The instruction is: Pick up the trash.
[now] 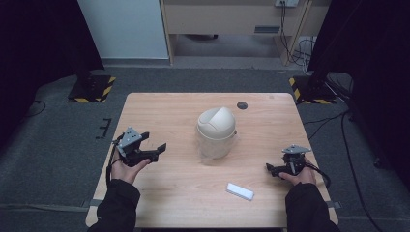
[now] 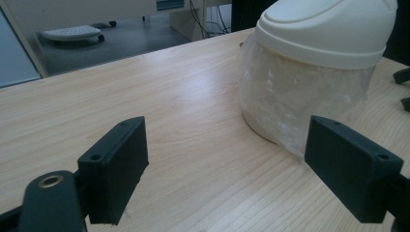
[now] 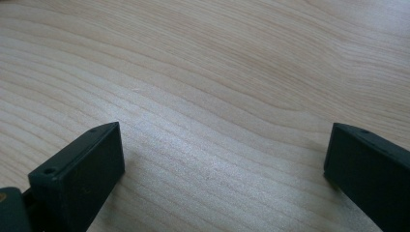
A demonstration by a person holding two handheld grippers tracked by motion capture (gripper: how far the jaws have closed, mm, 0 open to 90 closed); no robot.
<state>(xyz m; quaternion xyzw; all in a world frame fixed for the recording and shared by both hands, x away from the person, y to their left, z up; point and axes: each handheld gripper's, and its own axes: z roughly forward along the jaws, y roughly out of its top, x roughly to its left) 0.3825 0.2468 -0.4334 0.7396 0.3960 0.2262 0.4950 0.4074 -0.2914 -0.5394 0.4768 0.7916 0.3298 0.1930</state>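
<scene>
Bin [image 1: 216, 133], cream with a domed swing lid and a clear liner bag bunched under the lid, stands mid-table in the high view, ahead and to the right of the left gripper [image 1: 155, 145], whose jaws are spread and empty. A small white block [image 1: 240, 191] lies just left of the right gripper [image 1: 270, 169], nearer the person. A dark round spot [image 1: 242, 105] sits beyond the bin on the table [image 1: 159, 193].

From the left gripper view, the bin [image 2: 319, 53] rises just past the right jaw, bare wood between the spread jaws.

From the right gripper view, the jaws stand wide apart over bare tabletop [image 3: 217, 96].
</scene>
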